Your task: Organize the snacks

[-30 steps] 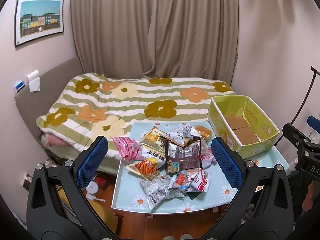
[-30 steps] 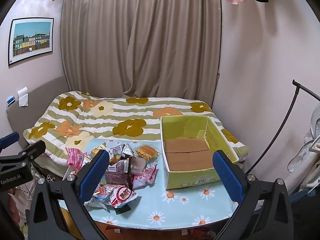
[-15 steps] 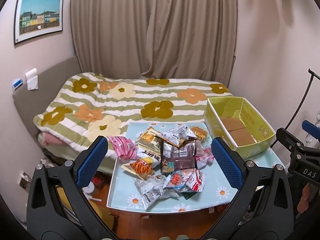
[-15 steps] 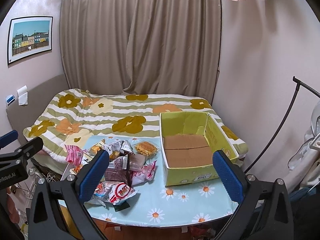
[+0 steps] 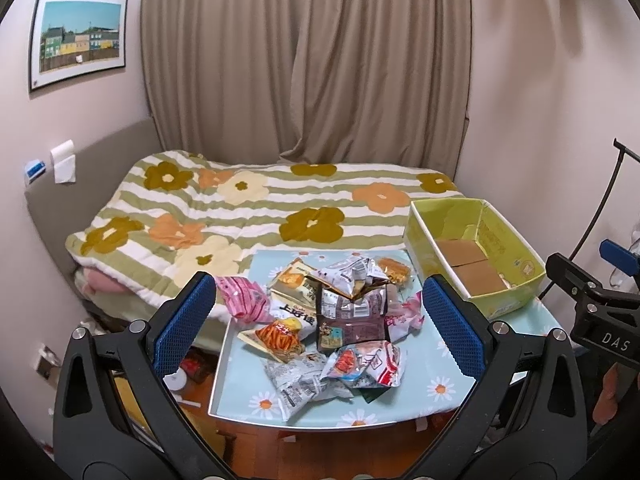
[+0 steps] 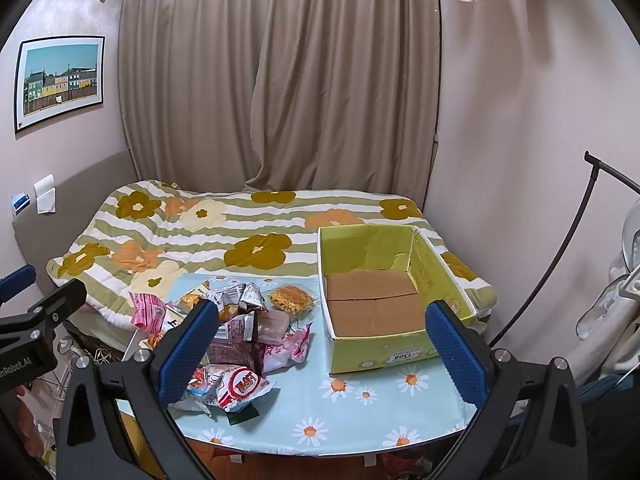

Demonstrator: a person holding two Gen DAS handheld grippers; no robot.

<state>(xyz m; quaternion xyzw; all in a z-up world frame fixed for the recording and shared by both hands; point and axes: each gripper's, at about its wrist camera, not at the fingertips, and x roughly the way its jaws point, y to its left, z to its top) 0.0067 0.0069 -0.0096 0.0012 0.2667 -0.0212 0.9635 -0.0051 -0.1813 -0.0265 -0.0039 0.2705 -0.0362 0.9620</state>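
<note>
1. Left wrist view: the left gripper (image 5: pixel 318 316) is released, its jaws spread wide and holding nothing, raised above and short of the snack pile (image 5: pixel 332 320).
2. The snacks lie heaped on the left half of the daisy-print surface (image 5: pixel 440 390), overlapping one another. A pink packet (image 5: pixel 244 300) at the pile's left overhangs the surface edge.
3. The yellow-green cardboard box (image 5: pixel 516 276) stands at the right of the surface, open-topped, with nothing in it but its brown floor flaps. No snack is boxed yet, so the task is judged to be at its start.
4. Legible writing: "DAS" on the right gripper's body, seen at the frame's right edge. One white packet carries large Chinese characters; other print is too small to read.
5. Right wrist view: the right gripper (image 6: pixel 322 340) is likewise released and unloaded, held before the box (image 6: pixel 440 276) and well apart from it.
6. A red-and-white packet (image 6: pixel 236 386) sits at the pile's near edge, just beside the left finger pad (image 6: pixel 188 346) in the frame.
7. Legible writing: "1308" on the box's front label; "nRobot.AI", partly cut off, on the left gripper's body.
8. Risks, as judged: the packets are slick and stacked, so pinching one may drag neighbours or tip the pink packet off the edge; a hard clench could crush brittle contents.
</note>
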